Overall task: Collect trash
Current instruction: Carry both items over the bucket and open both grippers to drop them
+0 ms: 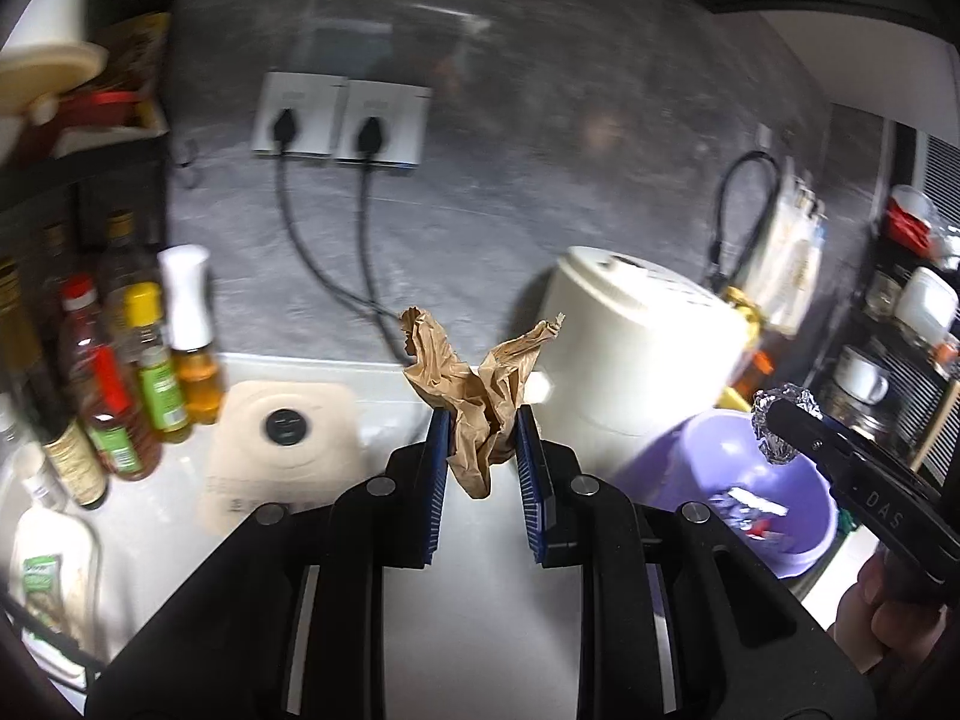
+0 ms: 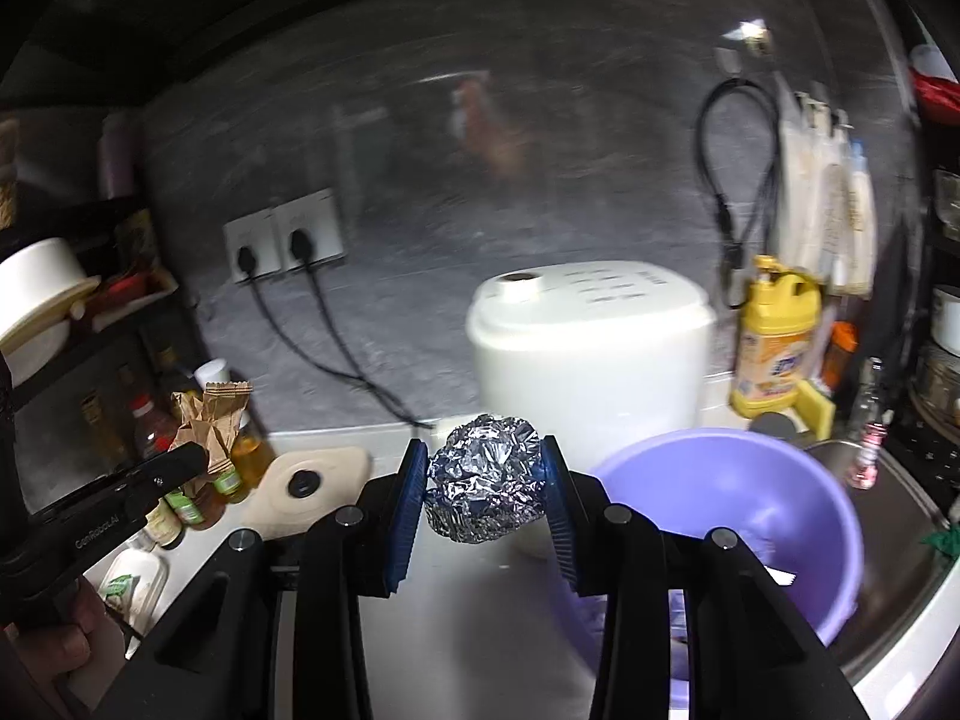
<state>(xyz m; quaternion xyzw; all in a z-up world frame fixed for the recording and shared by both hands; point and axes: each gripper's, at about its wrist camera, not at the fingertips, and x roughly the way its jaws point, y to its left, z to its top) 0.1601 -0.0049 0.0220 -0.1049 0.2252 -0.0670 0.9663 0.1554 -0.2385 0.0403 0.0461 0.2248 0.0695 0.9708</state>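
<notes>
Standing at twelve o'clock, the white cooker backs the purple basin at three. The right gripper pinches a foil ball; the left gripper clamps crumpled brown paper, both raised above the counter.

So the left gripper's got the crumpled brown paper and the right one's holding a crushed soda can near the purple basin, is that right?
Not quite. The right gripper holds a foil ball, not a can, as the right wrist view shows. The left gripper does hold the brown paper, near the purple basin.
</notes>
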